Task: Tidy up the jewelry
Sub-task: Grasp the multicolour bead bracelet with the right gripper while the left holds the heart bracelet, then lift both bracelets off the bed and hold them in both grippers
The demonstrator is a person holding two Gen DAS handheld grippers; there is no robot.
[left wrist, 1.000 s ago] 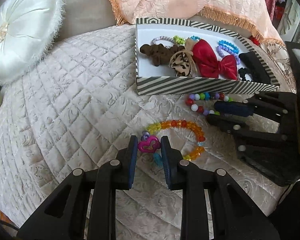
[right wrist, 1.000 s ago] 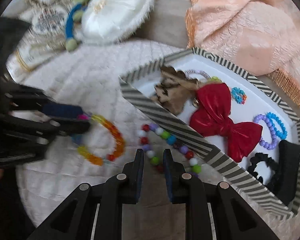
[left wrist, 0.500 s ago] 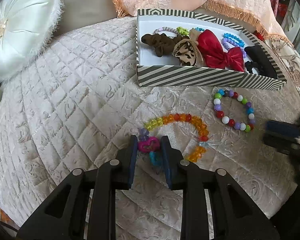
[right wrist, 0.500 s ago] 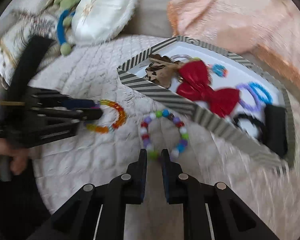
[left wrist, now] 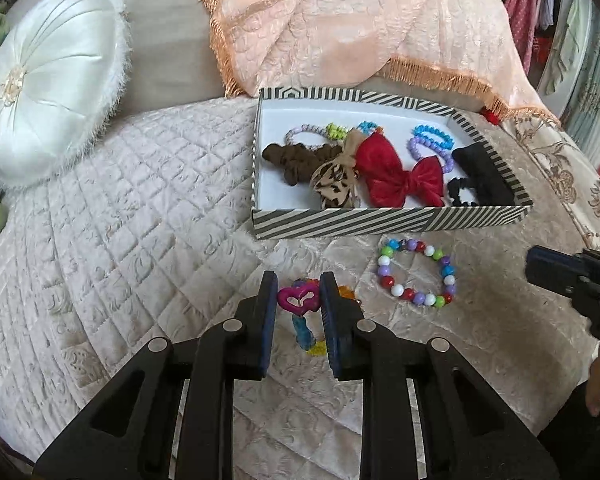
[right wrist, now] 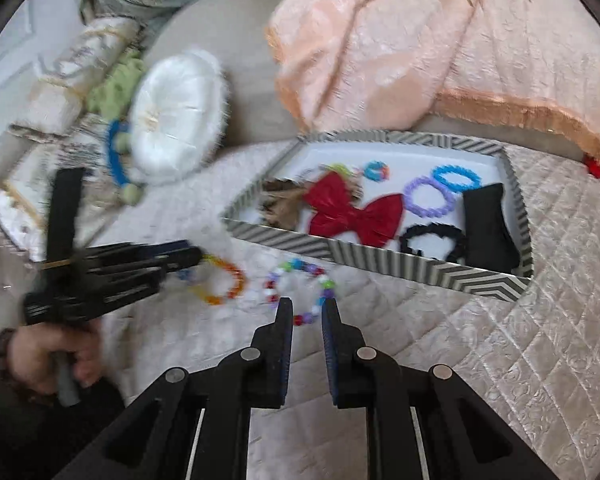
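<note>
Bracelet heart charm (left wrist: pixel 299 298), left gripper (left wrist: pixel 299 300) clamped

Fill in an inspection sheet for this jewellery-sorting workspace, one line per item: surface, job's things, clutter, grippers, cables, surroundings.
Surface: quilted cream bedspread, wrinkled.
Job's things: striped box holds a red bow, scrunchies and small bracelets; multicolour bead bracelet lies on the quilt in front of the box; amber bead bracelet has its pink heart charm pinched.
Clutter: round white cushion, peach fringed cloth.
Grippers: left gripper shut on the charm; right gripper nearly shut, empty, above the multicolour bracelet.
Cables: nothing seen.
Surroundings: hanging clothes at the far right.
</note>
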